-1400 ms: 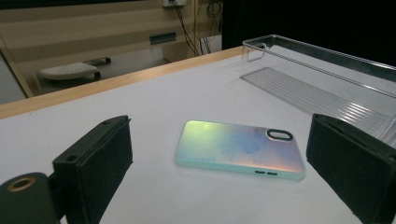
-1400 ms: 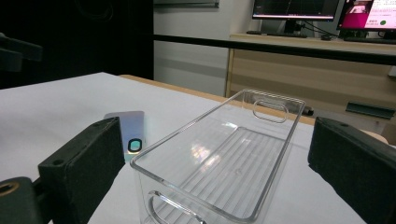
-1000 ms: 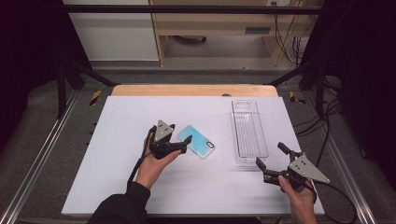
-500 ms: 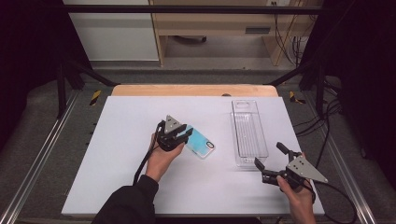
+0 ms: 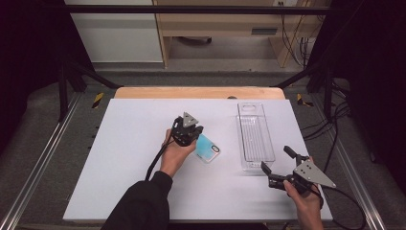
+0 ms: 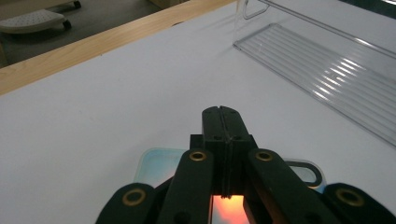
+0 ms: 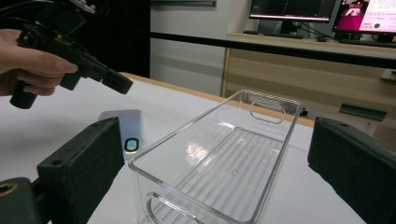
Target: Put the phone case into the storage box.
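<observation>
I am hovering my clenched left fingers (image 6: 222, 122) over the phone case (image 5: 208, 148), my right fingers (image 5: 276, 165) released beside the clear tray (image 5: 255, 136) at centre right.

the high view looks forward and down from above the person's side, taking in the whole table (image 5: 143, 158) with the clear bin (image 5: 255, 136) right of centre. the left gripper view sits low and close over the table (image 6: 93, 116), facing along its own jaws toward the bin (image 6: 336, 79), which lies ahead to its right. the right gripper view rides just before the bin's near end (image 7: 219, 158), looking level along its length. all three views share the bin and the phone (image 5: 209, 149) (image 6: 154, 163) (image 7: 122, 122) beside it.
</observation>
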`<state>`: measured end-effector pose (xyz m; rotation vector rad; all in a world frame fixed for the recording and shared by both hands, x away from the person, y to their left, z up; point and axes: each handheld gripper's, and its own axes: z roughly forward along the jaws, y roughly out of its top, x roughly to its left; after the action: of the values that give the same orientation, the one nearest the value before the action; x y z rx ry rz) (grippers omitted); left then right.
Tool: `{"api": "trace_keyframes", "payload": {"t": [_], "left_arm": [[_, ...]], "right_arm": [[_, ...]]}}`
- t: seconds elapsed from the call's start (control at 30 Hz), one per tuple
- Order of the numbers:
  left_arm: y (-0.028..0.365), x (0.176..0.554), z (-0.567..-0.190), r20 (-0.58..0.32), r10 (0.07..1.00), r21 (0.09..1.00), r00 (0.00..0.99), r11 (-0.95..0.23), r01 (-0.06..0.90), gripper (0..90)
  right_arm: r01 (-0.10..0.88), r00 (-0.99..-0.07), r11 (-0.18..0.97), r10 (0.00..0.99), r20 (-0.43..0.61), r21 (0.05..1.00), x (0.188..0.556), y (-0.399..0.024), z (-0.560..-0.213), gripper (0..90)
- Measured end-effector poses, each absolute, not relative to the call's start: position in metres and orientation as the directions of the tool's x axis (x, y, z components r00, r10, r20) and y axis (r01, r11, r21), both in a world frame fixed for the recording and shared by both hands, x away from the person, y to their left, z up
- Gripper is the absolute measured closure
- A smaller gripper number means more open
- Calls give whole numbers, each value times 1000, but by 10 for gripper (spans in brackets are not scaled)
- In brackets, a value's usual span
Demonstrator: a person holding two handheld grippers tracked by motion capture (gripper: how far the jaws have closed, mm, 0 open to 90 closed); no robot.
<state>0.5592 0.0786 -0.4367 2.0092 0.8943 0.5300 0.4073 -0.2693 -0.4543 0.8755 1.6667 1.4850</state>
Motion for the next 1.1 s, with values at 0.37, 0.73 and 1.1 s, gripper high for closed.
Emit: {"api": "trace_keyframes", "payload": {"t": [0.37, 0.73, 1.1], "left_arm": [[66, 588, -450, 8, 764, 801, 645, -391, 454, 900], [56, 597, -466, 19, 757, 759, 654, -436, 483, 900], [48, 598, -478, 45, 746, 729, 664, -479, 489, 900]], "right_arm": [[21, -505, 102, 860, -78, 995, 406, -269, -454, 38], [31, -507, 97, 860, -68, 995, 406, -270, -453, 36], [39, -511, 106, 856, -71, 994, 406, -269, -454, 35]]}}
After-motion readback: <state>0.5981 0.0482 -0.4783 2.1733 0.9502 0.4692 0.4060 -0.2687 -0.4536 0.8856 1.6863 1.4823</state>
